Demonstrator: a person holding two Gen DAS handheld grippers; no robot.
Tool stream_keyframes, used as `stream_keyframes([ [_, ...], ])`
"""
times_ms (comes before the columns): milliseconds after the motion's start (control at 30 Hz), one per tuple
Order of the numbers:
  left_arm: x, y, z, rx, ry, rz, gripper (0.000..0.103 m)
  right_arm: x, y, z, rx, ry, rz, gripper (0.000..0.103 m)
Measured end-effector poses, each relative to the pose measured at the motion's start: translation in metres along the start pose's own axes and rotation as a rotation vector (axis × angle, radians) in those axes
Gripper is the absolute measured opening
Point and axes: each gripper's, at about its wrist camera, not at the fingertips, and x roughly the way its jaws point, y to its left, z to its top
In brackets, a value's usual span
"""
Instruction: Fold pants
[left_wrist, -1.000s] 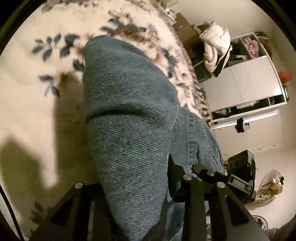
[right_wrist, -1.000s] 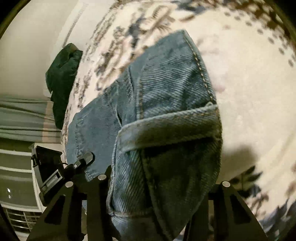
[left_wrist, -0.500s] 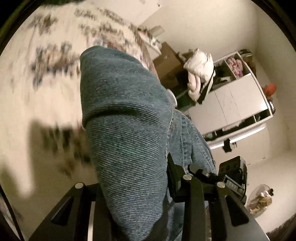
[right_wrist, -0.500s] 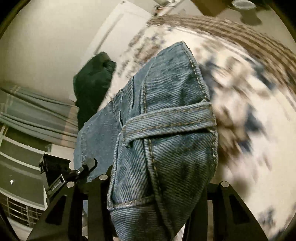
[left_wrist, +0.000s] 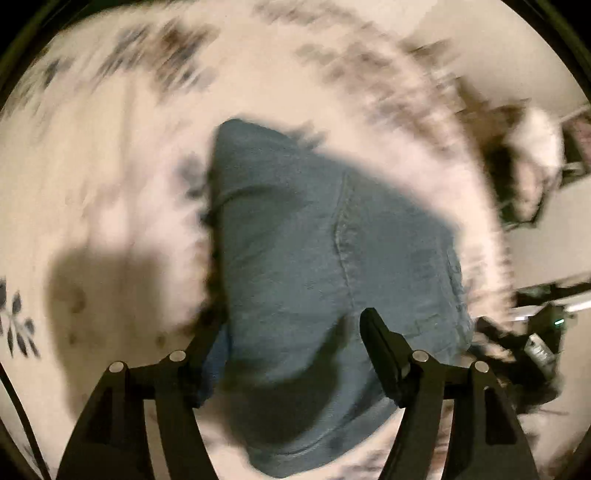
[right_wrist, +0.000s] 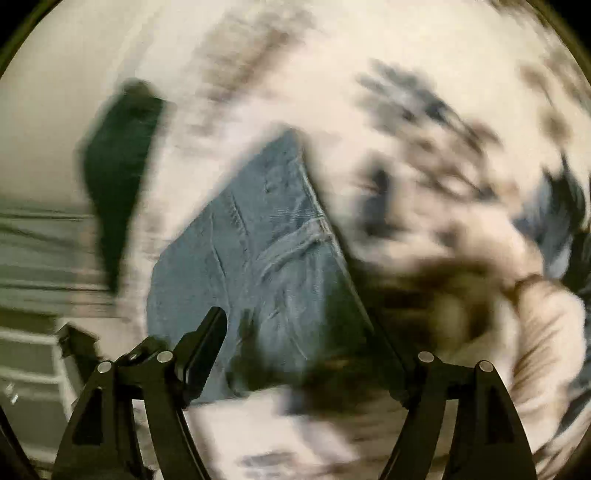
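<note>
Folded jeans (left_wrist: 325, 280) lie on the flowered bedcover (left_wrist: 110, 184). The left gripper (left_wrist: 291, 328) and right gripper (right_wrist: 314, 332) both stand spread wide over them, holding nothing. Risk: a low fingertip could snag and undo the fold. Motion blur obscures seams, pattern and the dark garment (right_wrist: 118, 177) beyond the jeans.

Left claw (left_wrist: 291, 332) comprised two matte black angular fingers (left_wrist: 384, 350), each carrying two silver round-head screws at its base, lower frame. Right claw (right_wrist: 306, 343) was identical: black fingers (right_wrist: 203, 343), silver screws, triangular cut-outs in the finger arms.
</note>
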Motion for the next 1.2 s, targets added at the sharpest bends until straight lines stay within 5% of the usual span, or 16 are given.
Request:
stream_keyframes([
  [167, 0.000, 0.007, -0.026, -0.010, -0.033, -0.046, 0.071, -0.001, 0.003, -0.011, -0.117, 0.000, -0.136, 0.081],
  [300, -0.036, -0.031, -0.045, 0.034, -0.110, 0.133, 0.072, -0.024, 0.048, -0.021, -0.286, -0.083, -0.372, 0.093],
  [400, -0.068, -0.056, -0.056, 0.082, -0.161, 0.240, 0.096, -0.045, 0.089, -0.044, -0.427, -0.135, -0.527, 0.095],
  [433, -0.079, -0.062, -0.059, 0.090, -0.176, 0.256, 0.096, -0.053, 0.099, -0.054, -0.457, -0.150, -0.553, 0.096],
  [700, -0.187, -0.093, -0.098, 0.059, -0.262, 0.312, 0.096, -0.157, 0.157, -0.127, -0.516, -0.239, -0.549, 0.096],
  [1200, -0.450, -0.223, -0.227, 0.147, -0.487, 0.363, 0.096, -0.475, 0.266, -0.285, -0.638, -0.434, -0.496, 0.096],
])
